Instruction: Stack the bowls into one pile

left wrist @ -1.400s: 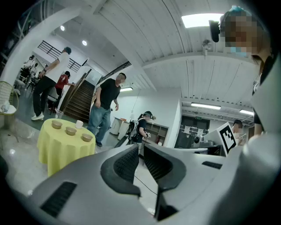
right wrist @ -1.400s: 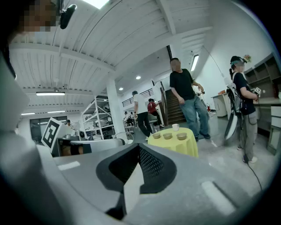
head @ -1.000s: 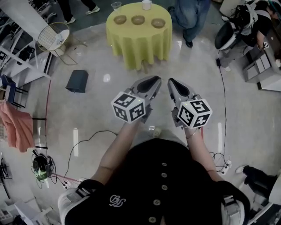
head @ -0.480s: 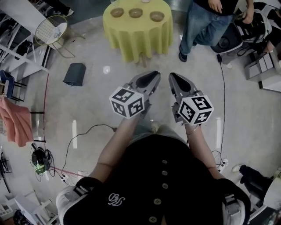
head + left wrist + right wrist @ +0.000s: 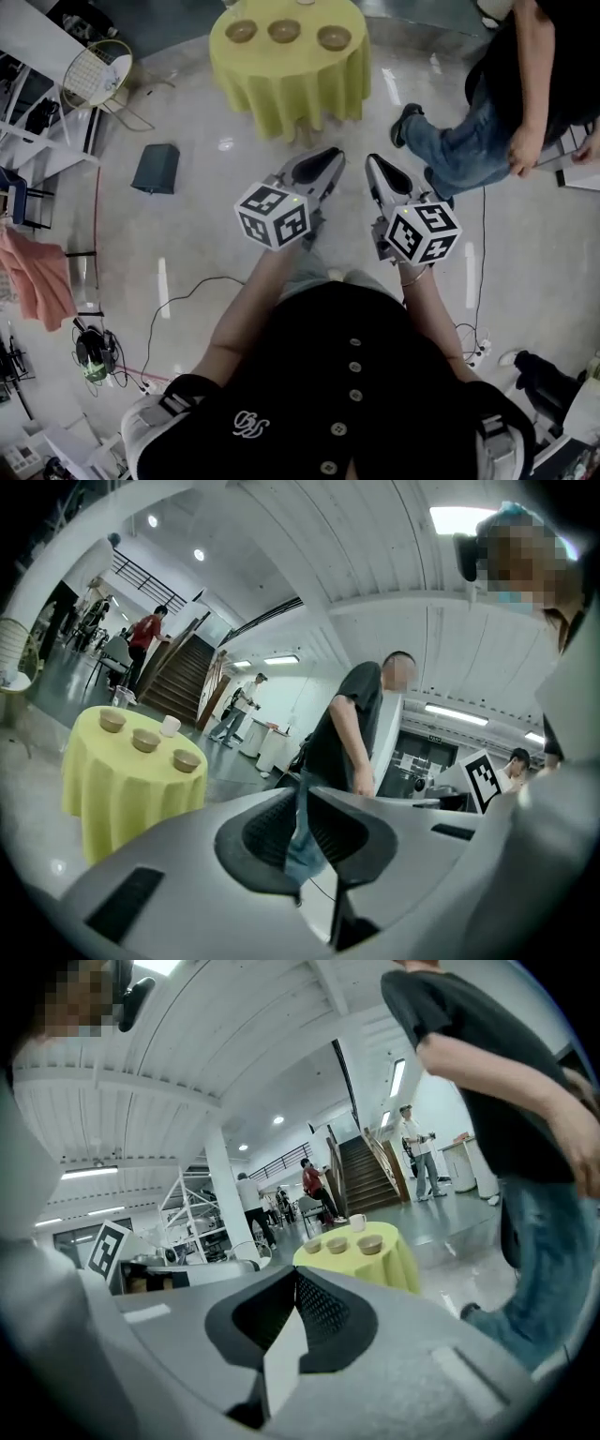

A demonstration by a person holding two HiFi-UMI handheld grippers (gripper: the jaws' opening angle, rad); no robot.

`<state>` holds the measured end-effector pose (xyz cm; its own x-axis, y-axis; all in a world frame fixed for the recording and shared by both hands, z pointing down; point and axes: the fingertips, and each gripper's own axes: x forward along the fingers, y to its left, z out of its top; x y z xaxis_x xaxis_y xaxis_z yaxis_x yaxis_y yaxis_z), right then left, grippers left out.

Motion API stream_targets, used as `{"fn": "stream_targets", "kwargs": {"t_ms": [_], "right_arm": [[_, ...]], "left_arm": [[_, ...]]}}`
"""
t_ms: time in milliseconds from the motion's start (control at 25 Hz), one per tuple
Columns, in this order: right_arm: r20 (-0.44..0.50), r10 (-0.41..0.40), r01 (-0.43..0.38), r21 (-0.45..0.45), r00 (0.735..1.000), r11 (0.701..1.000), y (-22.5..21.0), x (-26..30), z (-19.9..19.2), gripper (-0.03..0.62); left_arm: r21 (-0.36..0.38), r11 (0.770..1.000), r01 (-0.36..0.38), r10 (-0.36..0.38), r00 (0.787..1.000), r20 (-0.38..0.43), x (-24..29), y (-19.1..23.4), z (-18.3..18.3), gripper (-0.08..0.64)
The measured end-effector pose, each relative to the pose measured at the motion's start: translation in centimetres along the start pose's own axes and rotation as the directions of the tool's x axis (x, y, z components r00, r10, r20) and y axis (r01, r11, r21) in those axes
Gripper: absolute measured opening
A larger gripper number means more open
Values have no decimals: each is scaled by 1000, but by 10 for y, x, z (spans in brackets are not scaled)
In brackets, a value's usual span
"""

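1. Head view: person w/ a gripper in each hand stands on a grey floor, well short of the round table w/ yellow cloth at top of frame.
2. Three bowls sit on the tabletop in a row, upright, apart from each other, none stacked: left bowl, middle bowl, right bowl.
3. Left gripper view: a white cup stands on the same table, just behind the row.
4. Left gripper: held out in front of the torso, pointing twd the table. Jaws a thin slit apart w/ nothing in the gap; only a bystander's jeans show through it.
5. Right gripper: just beside the left one, not touching it. Jaws together at the tips, nothing held.
6. Both grippers well apart from the bowls, no contact w/ table or cloth.
7. Bystander in dark top + jeans is right of the table, on the right gripper's side.
8. Floor: dark box left of the table, wire-mesh chair further left, pink cloth at the left edge, cables trailing nr the person.
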<state>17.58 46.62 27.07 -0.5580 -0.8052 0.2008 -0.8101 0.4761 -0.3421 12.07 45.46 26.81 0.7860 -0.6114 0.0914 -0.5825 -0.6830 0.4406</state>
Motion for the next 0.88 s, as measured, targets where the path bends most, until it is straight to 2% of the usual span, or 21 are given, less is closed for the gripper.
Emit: {"fn": "stream_targets", "kwargs": {"t_ms": [160, 520, 880], "right_arm": [[9, -19, 19, 5, 1000, 1000, -19, 50, 17, 5], [24, -66, 66, -3, 998, 998, -44, 152, 64, 5], [41, -146, 145, 23, 988, 989, -66, 216, 84, 5]], "left_arm": [[6, 1000, 29, -28, 999, -28, 28, 41, 17, 44], [-2, 996, 86, -86, 995, -40, 77, 128, 82, 44], [-8, 989, 151, -151, 985, -78, 106, 183, 113, 44]]}}
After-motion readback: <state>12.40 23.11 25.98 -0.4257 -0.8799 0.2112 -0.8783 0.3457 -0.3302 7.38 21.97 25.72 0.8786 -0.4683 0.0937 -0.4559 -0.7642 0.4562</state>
